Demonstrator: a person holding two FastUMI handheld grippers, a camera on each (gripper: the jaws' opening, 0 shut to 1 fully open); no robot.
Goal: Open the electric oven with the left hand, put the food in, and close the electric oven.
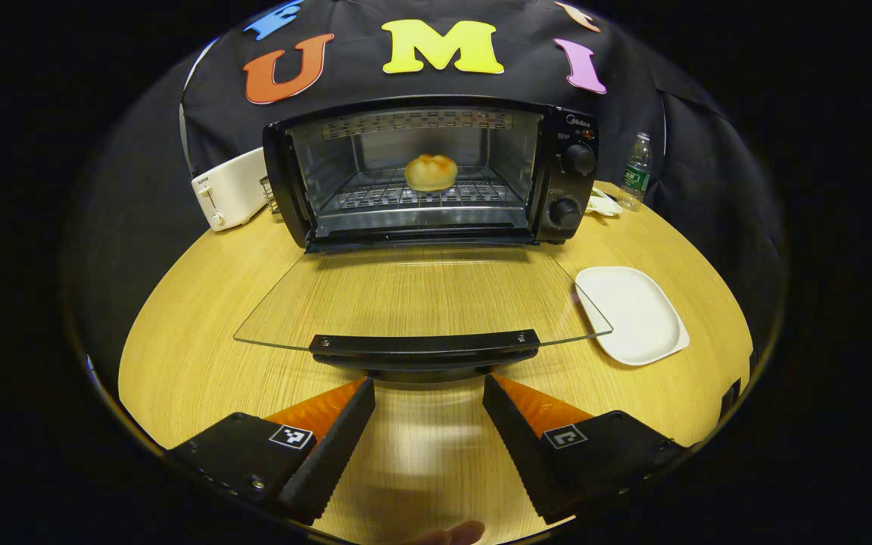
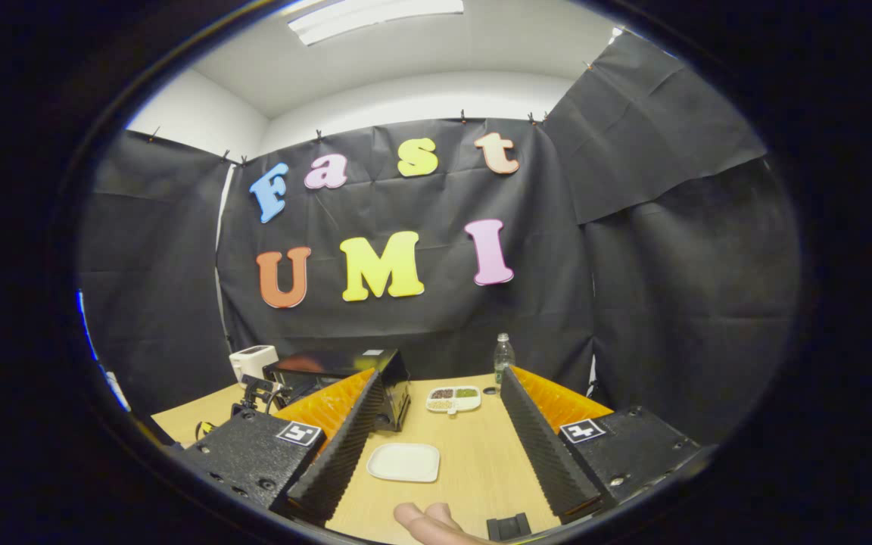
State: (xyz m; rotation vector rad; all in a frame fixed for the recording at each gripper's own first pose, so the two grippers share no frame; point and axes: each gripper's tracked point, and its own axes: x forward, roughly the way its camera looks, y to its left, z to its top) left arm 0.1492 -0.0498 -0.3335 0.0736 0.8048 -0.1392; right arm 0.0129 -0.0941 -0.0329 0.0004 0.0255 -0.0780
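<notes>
The black electric oven [image 1: 436, 170] stands at the back of the table with its glass door [image 1: 421, 291] folded down flat. A golden bread roll [image 1: 431, 172] sits on the wire rack inside. My left gripper [image 1: 428, 384] is open, its fingertips just short of the door's black handle [image 1: 425, 347] and apart from it, with nothing between them. In the right gripper view my right gripper [image 2: 441, 376] is open and empty, raised above the table. The oven [image 2: 330, 365] sits behind its left finger, partly hidden.
An empty white plate [image 1: 633, 314] [image 2: 404, 462] lies right of the door. A white toaster [image 1: 228, 189] stands left of the oven. A water bottle [image 1: 637, 170] [image 2: 503, 356] and a small sectioned dish [image 2: 453, 399] are at the back right. The round wooden table [image 1: 194, 356] ends close by.
</notes>
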